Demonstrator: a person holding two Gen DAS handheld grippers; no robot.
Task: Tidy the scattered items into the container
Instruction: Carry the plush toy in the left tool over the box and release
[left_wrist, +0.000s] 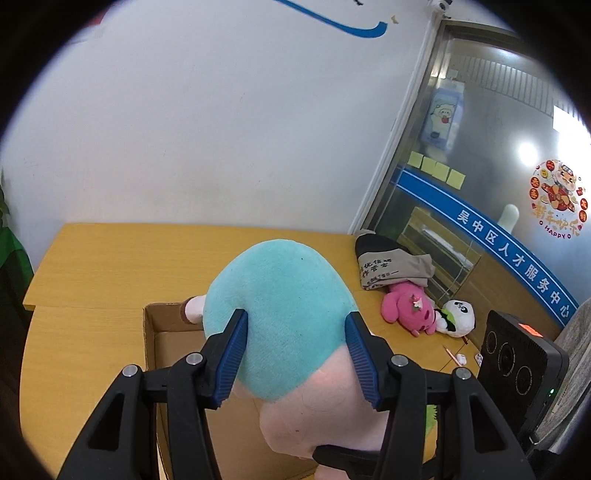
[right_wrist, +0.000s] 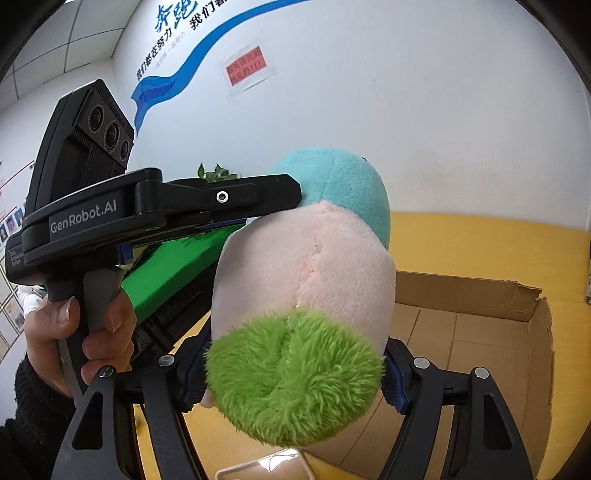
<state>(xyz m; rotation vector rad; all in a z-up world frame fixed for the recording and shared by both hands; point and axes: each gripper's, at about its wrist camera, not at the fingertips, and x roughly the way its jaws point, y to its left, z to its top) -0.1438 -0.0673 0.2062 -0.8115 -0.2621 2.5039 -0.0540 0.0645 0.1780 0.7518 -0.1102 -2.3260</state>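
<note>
1. Plush toy (left_wrist: 280, 314), rounded and fuzzy, teal and pale pink with a shaggy green tuft (right_wrist: 291, 376), hangs above the open cardboard box (left_wrist: 155, 325).
2. Left gripper (left_wrist: 295, 354): ribbed blue fingers (left_wrist: 232, 354) squeeze its teal end.
3. Right gripper (right_wrist: 291, 384): fingers clamp the tufted end.
4. Smooth yellow wood-grain surface (left_wrist: 110, 258) carries a pink plush (left_wrist: 406, 310), a panda plush (left_wrist: 456, 317) and a grey cloth bag (left_wrist: 391, 266).

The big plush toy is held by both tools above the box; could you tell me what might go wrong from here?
1. The left tool pinches only soft teal fabric of the plush toy, so it may slip.
2. The toy looks bulky against the cardboard box and could catch on its torn rim.
</note>
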